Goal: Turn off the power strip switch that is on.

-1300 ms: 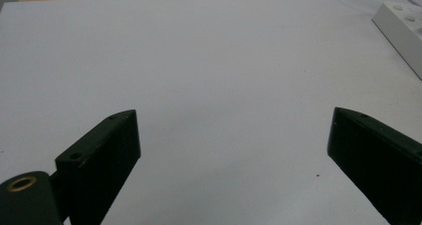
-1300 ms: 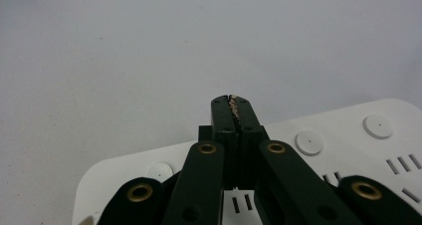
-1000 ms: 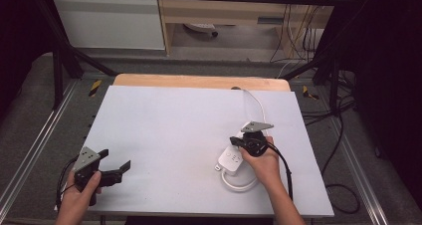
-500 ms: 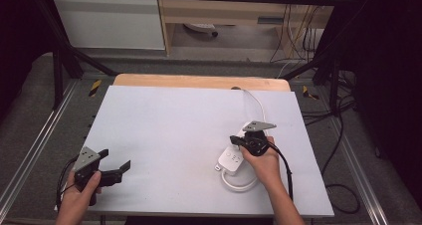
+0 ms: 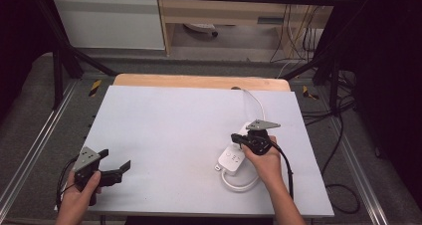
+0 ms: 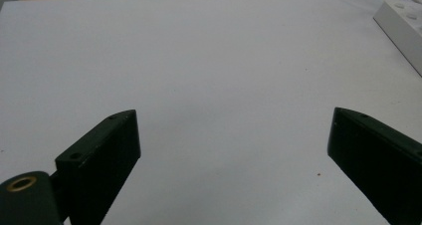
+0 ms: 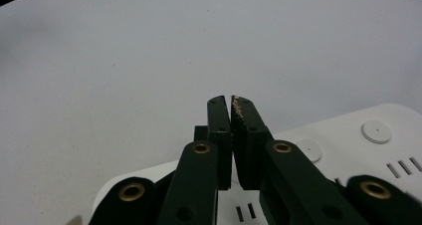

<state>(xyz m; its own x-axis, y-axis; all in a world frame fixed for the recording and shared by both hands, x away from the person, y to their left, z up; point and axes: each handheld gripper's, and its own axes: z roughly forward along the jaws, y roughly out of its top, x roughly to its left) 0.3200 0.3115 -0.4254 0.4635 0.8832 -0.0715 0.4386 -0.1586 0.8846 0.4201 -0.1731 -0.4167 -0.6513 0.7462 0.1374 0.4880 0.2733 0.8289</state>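
White pwr strip [image 5: 233, 160], unlabelled buttons

Power strip [image 5: 233, 160] on table [image 5: 174, 130] at right, right hand-held gripper [image 5: 239, 139] over it, left hand-held gripper [image 5: 117, 166] near left.

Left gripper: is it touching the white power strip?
Apart. In the high view the left gripper sits near the table's left edge, with bare tabletop between it and the power strip.

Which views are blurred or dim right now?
High view: table evenly lit, the room around it dark. Right gripper view: the near tool links are soft, the power strip sharper. Left gripper view: mostly sharp, no glare.
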